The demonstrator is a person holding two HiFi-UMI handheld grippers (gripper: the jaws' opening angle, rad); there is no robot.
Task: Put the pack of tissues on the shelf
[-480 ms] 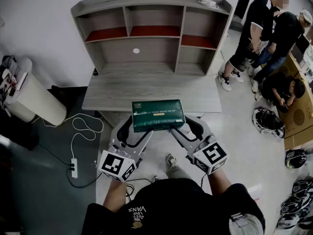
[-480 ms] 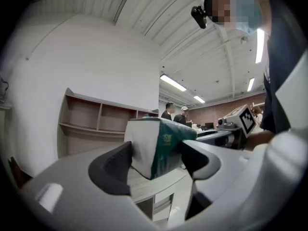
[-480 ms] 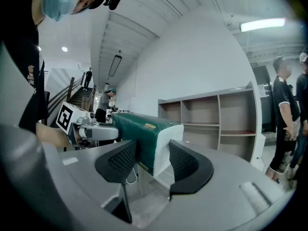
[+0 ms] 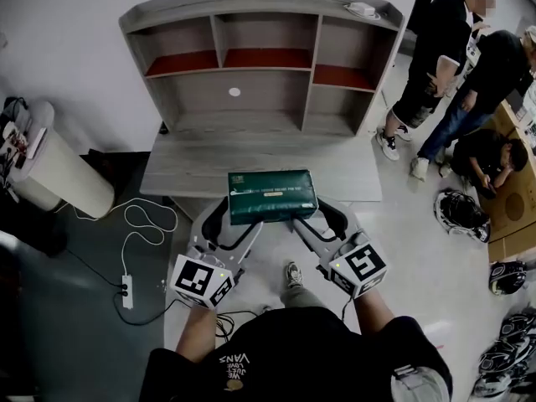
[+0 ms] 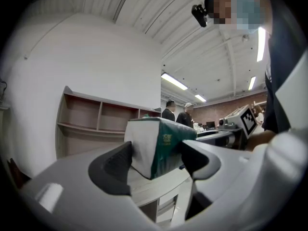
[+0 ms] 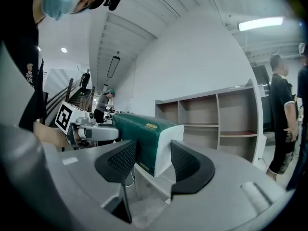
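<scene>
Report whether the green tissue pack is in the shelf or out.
Out: the green tissue pack is gripped by the left gripper and right gripper, short of the grey wooden shelf.

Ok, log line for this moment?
left gripper: shut on pack | right gripper: shut on pack | pack: in front of shelf, not yet on it

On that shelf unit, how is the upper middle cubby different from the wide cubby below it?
The upper middle cubby has a red floor, while the wide cubby has a grey wood one. The upper middle cubby is low and narrower; the wide cubby is taller and broader. The wide cubby's back wall bears a small white spot; the upper middle cubby's back wall is plain. Both are open-fronted and share the same grey wood frame.
</scene>
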